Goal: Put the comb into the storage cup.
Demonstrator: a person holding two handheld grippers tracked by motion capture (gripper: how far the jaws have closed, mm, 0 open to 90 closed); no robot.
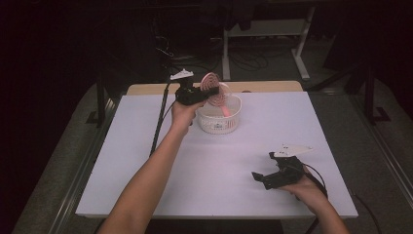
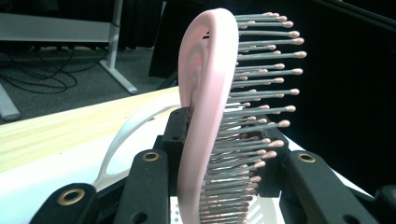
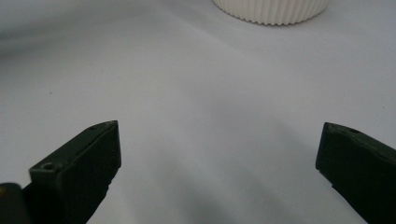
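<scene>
Left gripper [image 1: 197, 94] is clamped on a pink hairbrush [image 1: 212, 87], jaws pressing either side of the brush just below its head; in the left gripper view the pink back [image 2: 198, 116] stands upright between the jaws with the pins pointing toward 3 o'clock

Brush sits over the white ribbed basket [image 1: 219, 119], at about 12 o'clock on the white table sheet [image 1: 160, 165]; the pink handle [image 1: 225, 111] appears to reach down inside the basket, contact with its floor not resolvable

Step judged: placing the brush into the basket. Next move calls for a little more descent, then opening the jaws once the handle is supported, and a lift straight up so the pins do not catch the rim

Left forearm extends from 7 o'clock toward the basket, wrist level, gripper pointing across toward 3 o'clock

Right gripper [image 1: 260, 178] rests at 4 o'clock on the sheet, jaws apart and empty, pointing toward 9 o'clock, well apart from the basket
</scene>
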